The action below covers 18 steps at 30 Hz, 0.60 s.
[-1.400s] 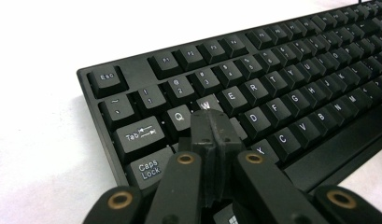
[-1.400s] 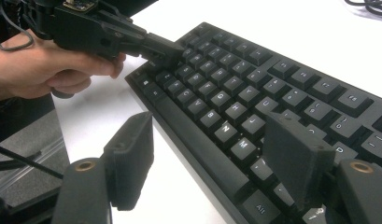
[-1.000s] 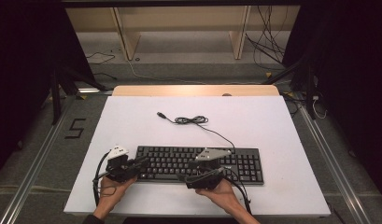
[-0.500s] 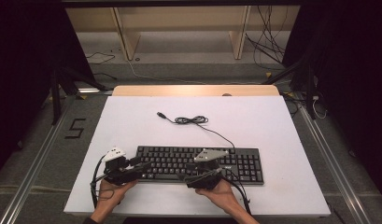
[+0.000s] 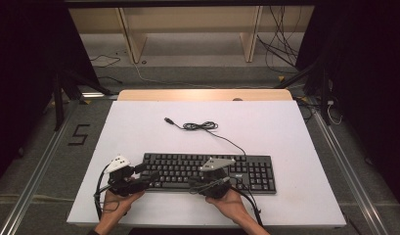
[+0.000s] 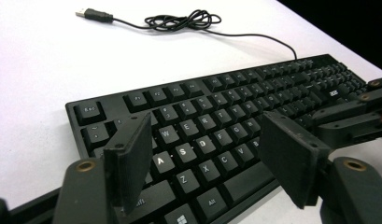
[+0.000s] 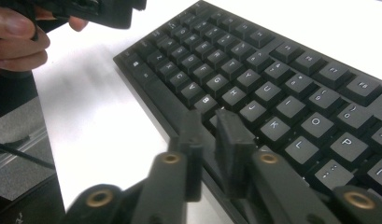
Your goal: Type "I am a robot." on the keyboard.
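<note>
keyboard [image 5: 210, 171]: black, lying flat on the white counter [image 5: 295, 147] near the person's edge, cable [image 5: 202, 126] coiled behind it

left gripper [image 6: 205, 154]: jaws have just been opening, now wide apart over the A/S/D keys with nothing between them

right gripper [image 7: 212, 140]: jaws have just been closing, almost together right at the front edge by the B/N keys, gripping nothing I can see

risk: that narrowed tip could hit two keys or slip off the edge

other risk: the wide left jaws might snag a keycap and shove the whole board sideways

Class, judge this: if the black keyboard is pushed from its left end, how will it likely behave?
The keyboard looks rigid and lies flat, so it should slide, not tip. Its loosely coiled cable is floppy and would probably trail behind.
</note>
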{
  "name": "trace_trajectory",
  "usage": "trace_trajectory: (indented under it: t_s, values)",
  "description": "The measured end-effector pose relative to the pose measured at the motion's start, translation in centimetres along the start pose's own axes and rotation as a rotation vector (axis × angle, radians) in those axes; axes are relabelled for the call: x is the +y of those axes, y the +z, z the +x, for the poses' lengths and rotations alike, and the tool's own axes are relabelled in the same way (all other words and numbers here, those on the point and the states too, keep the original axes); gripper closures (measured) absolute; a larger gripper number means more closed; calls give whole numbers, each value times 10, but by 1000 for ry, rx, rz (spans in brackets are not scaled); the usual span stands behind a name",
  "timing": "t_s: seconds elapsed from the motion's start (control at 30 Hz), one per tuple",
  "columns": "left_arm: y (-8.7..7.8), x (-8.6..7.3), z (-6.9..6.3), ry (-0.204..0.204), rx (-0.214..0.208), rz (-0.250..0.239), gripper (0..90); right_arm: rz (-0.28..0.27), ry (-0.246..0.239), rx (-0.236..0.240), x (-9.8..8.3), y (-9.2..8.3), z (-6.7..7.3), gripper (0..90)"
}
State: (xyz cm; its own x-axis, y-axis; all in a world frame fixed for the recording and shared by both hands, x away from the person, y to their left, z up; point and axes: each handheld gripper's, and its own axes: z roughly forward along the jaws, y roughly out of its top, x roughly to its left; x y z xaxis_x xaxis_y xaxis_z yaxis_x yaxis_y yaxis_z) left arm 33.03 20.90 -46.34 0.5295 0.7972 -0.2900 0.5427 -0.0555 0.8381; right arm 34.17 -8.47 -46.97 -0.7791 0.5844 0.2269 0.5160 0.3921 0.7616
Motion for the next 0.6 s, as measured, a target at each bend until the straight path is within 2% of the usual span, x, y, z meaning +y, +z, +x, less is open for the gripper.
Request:
trace_trajectory:
  t_s: [0.17,0.43,0.6]
  values:
    - [-2,0,-2,5,-3,-17,336,17,-3,-2,-1,3,0,897]
    - [-4,0,-5,10,-15,-32,318,35,-6,-8,-2,7,-1,900]
    - [-5,0,-6,19,-38,-40,295,43,-10,-11,-2,8,-1,900]
